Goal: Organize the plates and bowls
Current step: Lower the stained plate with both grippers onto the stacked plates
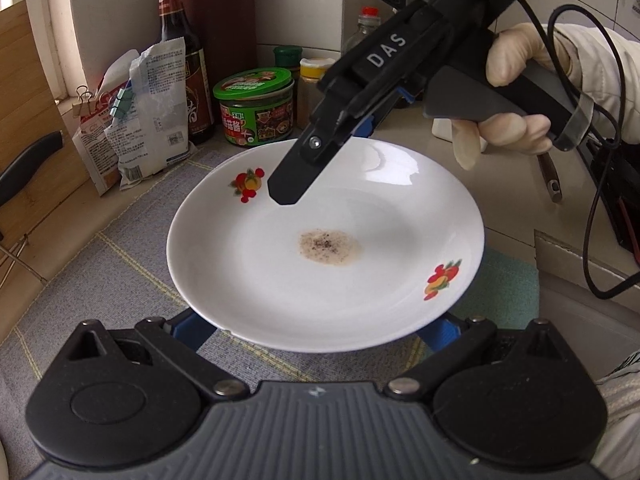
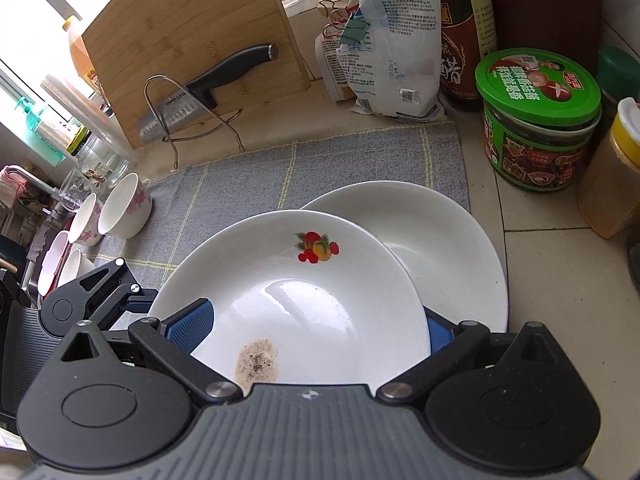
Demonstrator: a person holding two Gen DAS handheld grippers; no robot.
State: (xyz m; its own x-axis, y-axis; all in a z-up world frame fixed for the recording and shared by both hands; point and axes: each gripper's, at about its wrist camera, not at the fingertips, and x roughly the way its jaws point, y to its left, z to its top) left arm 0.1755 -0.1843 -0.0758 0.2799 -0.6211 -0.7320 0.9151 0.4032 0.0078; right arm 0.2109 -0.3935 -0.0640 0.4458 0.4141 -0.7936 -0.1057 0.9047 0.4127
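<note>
Now | both claws' pads spread wide | fruit plate (image 2: 288, 292) rim overlaps plain plate (image 2: 448, 248).

The left wrist view looks down close over the fruit-print plate (image 1: 324, 248), facing the jars at 12 o'clock. The right wrist view looks across the same plate (image 2: 288, 300) towards the cutting board (image 2: 192, 40) at 11 o'clock. Both share the grey mat (image 1: 100, 280) and green-lidded jar (image 2: 538, 120).

White plate (image 1: 280, 272), red-orange fruit prints, brown speckled stain; plain white plate (image 2: 452, 240); grey mat (image 2: 320, 168), yellow grid; green-lidded jar (image 2: 536, 120).
</note>
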